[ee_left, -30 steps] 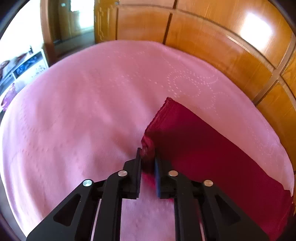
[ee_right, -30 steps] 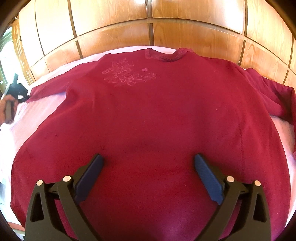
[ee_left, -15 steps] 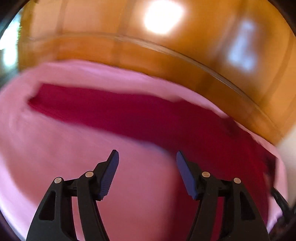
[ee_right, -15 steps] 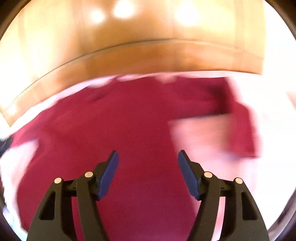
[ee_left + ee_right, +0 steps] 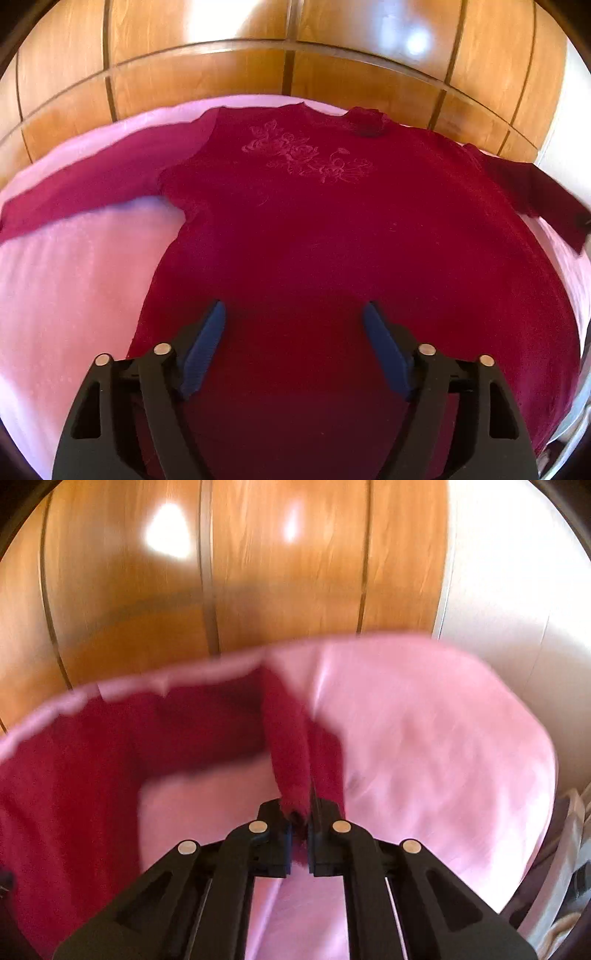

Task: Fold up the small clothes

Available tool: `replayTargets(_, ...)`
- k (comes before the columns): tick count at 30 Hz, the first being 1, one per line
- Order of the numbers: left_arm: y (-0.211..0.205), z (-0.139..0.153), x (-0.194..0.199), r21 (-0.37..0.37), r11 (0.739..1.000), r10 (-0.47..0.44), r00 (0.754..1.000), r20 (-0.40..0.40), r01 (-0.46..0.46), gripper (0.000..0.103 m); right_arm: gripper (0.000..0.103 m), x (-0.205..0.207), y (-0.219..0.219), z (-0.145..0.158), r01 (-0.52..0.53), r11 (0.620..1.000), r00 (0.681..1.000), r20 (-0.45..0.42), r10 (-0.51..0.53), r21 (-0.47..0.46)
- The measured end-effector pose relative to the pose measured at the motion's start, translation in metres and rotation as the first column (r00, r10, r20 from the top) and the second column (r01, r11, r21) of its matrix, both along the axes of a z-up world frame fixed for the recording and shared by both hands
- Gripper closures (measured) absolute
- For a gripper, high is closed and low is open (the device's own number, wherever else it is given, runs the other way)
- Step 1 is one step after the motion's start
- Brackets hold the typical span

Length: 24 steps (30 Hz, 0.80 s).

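Note:
A dark red long-sleeved sweater (image 5: 332, 236) lies flat on a pink bedsheet (image 5: 74, 266), front up, with a tone-on-tone flower pattern (image 5: 306, 155) on the chest. My left gripper (image 5: 293, 317) is open and empty, hovering over the lower body of the sweater. In the right wrist view my right gripper (image 5: 300, 821) is shut on the end of the sweater's right sleeve (image 5: 288, 746), which rises from the sheet (image 5: 424, 738) into the jaws. The right view is motion-blurred.
A wooden panelled headboard (image 5: 295, 55) runs along the far edge of the bed. A pale wall (image 5: 509, 572) stands at the right. Crumpled grey-white cloth (image 5: 565, 867) lies off the bed's right edge.
My left gripper let go of the left sleeve, opened and swung over the sweater's body. My right gripper swung right from the body and shut on the right sleeve end.

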<state>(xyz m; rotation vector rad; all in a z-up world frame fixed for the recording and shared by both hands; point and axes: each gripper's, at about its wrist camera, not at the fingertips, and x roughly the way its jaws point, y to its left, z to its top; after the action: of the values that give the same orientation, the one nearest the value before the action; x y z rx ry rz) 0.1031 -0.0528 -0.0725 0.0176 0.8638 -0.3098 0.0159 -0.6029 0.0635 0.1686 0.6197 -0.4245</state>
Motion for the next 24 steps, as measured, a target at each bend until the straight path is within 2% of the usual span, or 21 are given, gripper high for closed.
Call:
replayTargets(1, -0.001, -0.001, 0.002, -0.004, 1.000, 0.002, 1.000, -0.004, -0.002, 0.023, 0.098, -0.010, -0.018, 0.021, 0.020, 1.000, 0.999, 0.044, -0.021, 0.020)
replayTargets(4, -0.003, -0.007, 0.005, 0.010, 1.000, 0.003, 1.000, -0.002, -0.003, 0.022, 0.098, -0.018, -0.064, 0.058, 0.086, 0.993, 0.989, 0.112, -0.094, 0.078)
replayTargets(8, -0.003, -0.008, 0.006, 0.001, 1.000, 0.002, 1.000, -0.007, -0.002, 0.022, 0.098, -0.001, -0.123, 0.073, 0.191, 0.978, 0.975, 0.102, -0.199, 0.084)
replayTargets(11, -0.005, -0.008, 0.005, 0.012, 1.000, 0.002, 1.000, -0.010, -0.002, 0.020, 0.098, 0.031, -0.159, 0.060, 0.258, 0.965, 0.965, 0.032, -0.259, 0.047)
replayTargets(13, -0.006, -0.008, 0.005, 0.016, 1.000, 0.005, 1.000, -0.012, -0.005, 0.020, 0.098, 0.056, -0.186, 0.037, 0.293, 0.953, 0.956, -0.052, -0.290, 0.078)
replayTargets(15, -0.007, -0.008, 0.006, 0.020, 1.000, 0.007, 1.000, -0.012, -0.007, 0.019, 0.098, 0.068, -0.198, 0.015, 0.310, 0.948, 0.946, -0.124, -0.300, 0.069)
replayTargets(16, -0.007, -0.008, 0.006, 0.022, 1.000, 0.008, 1.000, -0.012, -0.008, 0.019, 0.098, 0.079, -0.208, -0.001, 0.327, 0.941, 0.936, -0.171, -0.309, 0.088)
replayTargets(18, -0.007, -0.009, 0.006, 0.025, 1.000, 0.009, 1.000, -0.013, -0.009, 0.018, 0.097, 0.083, -0.204, -0.029, 0.353, 0.924, 0.925, -0.206, -0.320, 0.148)
replayTargets(19, -0.007, -0.009, 0.007, 0.026, 1.000, 0.009, 1.000, -0.014, -0.009, 0.017, 0.090, 0.082, -0.209, -0.041, 0.365, 0.910, 0.923, -0.209, -0.325, 0.197)
replayTargets(20, -0.007, -0.009, 0.007, 0.028, 1.000, 0.009, 1.000, -0.014, -0.008, 0.017, 0.058, 0.077, -0.215, -0.048, 0.379, 0.895, 0.920, -0.202, -0.336, 0.237)
replayTargets(21, -0.007, -0.009, 0.007, 0.027, 1.000, 0.009, 1.000, -0.015, -0.008, 0.017, 0.038, 0.068, -0.218, -0.052, 0.394, 0.876, 0.917, -0.179, -0.356, 0.279)
replayTargets(22, -0.007, -0.009, 0.007, 0.025, 1.000, 0.010, 1.000, -0.014, -0.009, 0.017, 0.030, 0.056, -0.216, -0.054, 0.406, 0.853, 0.914, -0.135, -0.383, 0.329)
replayTargets(24, -0.007, -0.010, 0.008, 0.023, 1.000, 0.012, 1.000, -0.009, -0.012, 0.016, 0.035, 0.038, -0.214, -0.065, 0.375, 0.813, 0.923, -0.099, -0.371, 0.446)
